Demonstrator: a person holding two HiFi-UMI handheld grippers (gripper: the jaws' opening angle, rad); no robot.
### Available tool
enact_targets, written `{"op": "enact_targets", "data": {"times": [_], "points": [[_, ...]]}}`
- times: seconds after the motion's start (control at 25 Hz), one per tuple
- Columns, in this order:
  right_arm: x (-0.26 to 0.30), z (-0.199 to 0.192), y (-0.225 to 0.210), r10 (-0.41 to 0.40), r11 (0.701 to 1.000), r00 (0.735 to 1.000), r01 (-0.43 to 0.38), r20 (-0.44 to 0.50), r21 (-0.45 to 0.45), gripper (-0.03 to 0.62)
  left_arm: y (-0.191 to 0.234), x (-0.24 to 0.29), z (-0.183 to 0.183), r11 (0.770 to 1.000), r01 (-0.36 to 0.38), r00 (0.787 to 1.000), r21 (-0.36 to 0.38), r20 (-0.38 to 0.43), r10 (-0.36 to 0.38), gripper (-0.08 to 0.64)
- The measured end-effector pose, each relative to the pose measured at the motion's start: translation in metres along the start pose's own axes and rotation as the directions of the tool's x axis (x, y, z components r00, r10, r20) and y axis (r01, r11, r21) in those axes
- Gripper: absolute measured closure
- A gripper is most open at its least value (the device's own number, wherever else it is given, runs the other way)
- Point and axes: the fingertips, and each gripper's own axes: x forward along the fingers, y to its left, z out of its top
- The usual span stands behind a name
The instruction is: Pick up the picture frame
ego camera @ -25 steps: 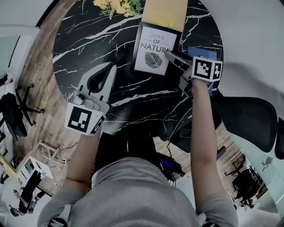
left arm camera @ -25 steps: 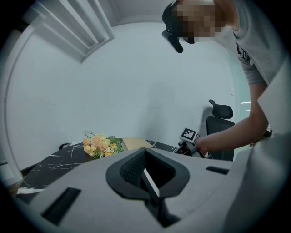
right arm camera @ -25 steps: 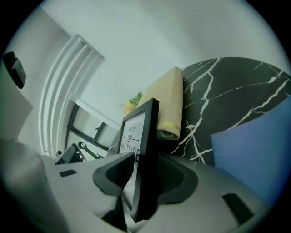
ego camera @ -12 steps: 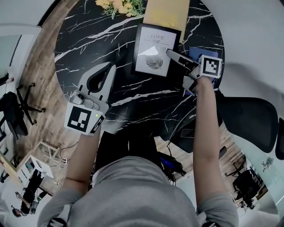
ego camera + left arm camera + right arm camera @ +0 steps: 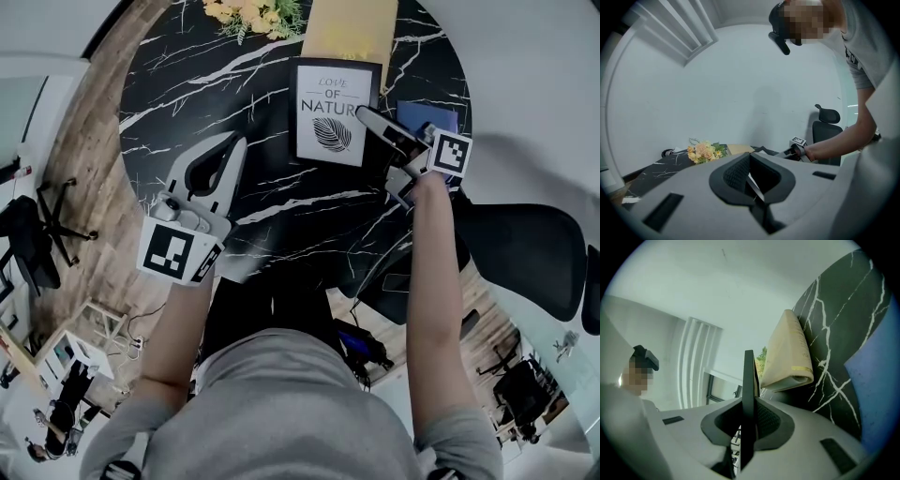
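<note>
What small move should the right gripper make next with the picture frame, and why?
Probably raise the picture frame straight up a little. The right gripper, its jaws having just been closing, grips the frame's right edge, which shows edge-on between them. The frame sits close over the table, so whether it has cleared the surface is uncertain.

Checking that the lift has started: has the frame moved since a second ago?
Yes. The frame turned counterclockwise against the tan book, its lower edge shifting right.
</note>
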Motion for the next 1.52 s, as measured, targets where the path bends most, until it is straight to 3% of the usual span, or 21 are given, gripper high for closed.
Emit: {"op": "enact_targets", "data": {"times": [0.52, 0.96, 1.52], "points": [[-0.016, 0.021, 0.046, 0.118, 0.993, 0.978, -0.113, 0.172, -0.042, 0.525, -0.003, -0.01, 0.021, 1.0, 0.009, 1.0, 0.016, 0.024, -0.009, 0.554], [-0.02, 0.034, 0.114, 0.204, 0.973, 0.959, -0.176, 0.197, -0.151, 0.525, -0.012, -0.019, 0.043, 0.998, 0.025, 0.998, 0.051, 0.05, -0.028, 0.554], [-0.031, 0.043, 0.222, 0.316, 0.92, 0.93, -0.25, 0.19, -0.303, 0.525, -0.025, -0.041, 0.084, 0.994, 0.042, 0.992, 0.105, 0.111, -0.053, 0.554]]}}
